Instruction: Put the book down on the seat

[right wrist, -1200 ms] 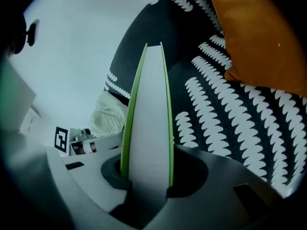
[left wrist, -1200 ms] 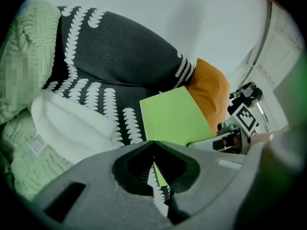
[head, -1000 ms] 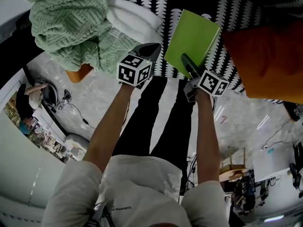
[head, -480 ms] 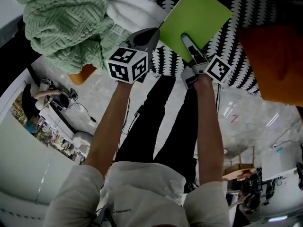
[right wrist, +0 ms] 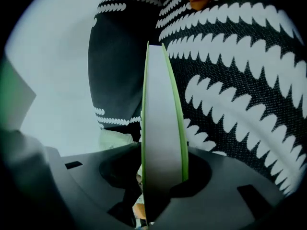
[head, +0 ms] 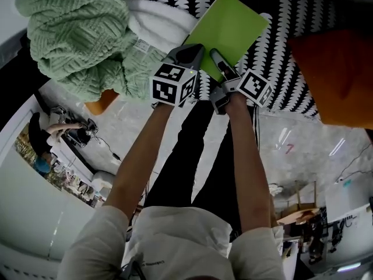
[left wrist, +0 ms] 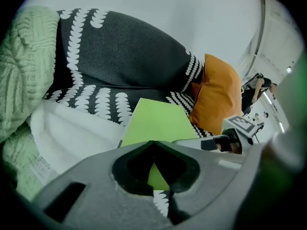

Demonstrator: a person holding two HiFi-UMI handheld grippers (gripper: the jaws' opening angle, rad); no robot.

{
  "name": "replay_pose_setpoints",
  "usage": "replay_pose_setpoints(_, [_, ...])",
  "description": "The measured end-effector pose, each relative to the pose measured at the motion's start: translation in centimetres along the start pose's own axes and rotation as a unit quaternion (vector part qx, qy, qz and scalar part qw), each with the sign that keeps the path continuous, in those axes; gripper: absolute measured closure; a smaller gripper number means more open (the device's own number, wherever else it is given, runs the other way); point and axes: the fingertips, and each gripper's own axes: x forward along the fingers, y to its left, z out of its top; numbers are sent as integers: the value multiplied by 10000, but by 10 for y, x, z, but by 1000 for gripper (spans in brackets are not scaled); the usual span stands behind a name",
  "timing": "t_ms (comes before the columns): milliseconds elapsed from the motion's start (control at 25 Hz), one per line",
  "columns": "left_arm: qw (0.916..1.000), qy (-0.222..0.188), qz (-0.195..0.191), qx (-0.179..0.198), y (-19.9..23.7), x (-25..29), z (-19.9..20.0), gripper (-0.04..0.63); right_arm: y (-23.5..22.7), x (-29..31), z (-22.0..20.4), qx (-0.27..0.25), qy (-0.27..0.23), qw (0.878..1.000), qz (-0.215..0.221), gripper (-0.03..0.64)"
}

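Observation:
A lime-green book point(head: 230, 25) lies flat against the black-and-white patterned seat point(head: 291, 57), between a white pillow and an orange cushion. My right gripper point(head: 214, 53) has the book's near edge between its jaws. In the right gripper view the book point(right wrist: 160, 128) stands edge-on in the right gripper point(right wrist: 160, 172); the jaws have just been opening, and a dark gap shows on its left side. My left gripper point(head: 189, 54) hovers shut by the book's near left corner, holding nothing. The left gripper point(left wrist: 153, 145) looks over the book point(left wrist: 156, 121).
An orange cushion point(head: 338, 74) leans at the right of the seat. A green knitted blanket point(head: 76, 34) and a white pillow point(head: 157, 19) fill the left. The person's legs and pale marbled floor point(head: 291, 150) are below the seat's front edge.
The book has tipped down from a raised hold to lie against the seat. The right gripper rolled and shifted left with it. The left gripper moved right, closer to the book's corner.

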Motion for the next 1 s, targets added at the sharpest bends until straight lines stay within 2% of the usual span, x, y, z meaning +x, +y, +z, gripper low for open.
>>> replay_pose_setpoints(280, [9994, 173, -74, -280, 7, 8, -15, 586, -15, -19, 2, -105, -28, 9995, -309, 436])
replay_pose_setpoints(480, [9995, 174, -45, -254, 6, 12, -17, 586, -20, -25, 1, -277, -87, 9982, -533, 428])
replay_pose_setpoints(800, [9989, 103, -22, -449, 7, 15, -18, 586, -27, -34, -4, -387, 167, 9971, -626, 428])
replay_pose_setpoints(1000, [9991, 119, -31, -418, 10, 17, -16, 586, -31, -35, -5, -279, 271, 9977, -550, 428])
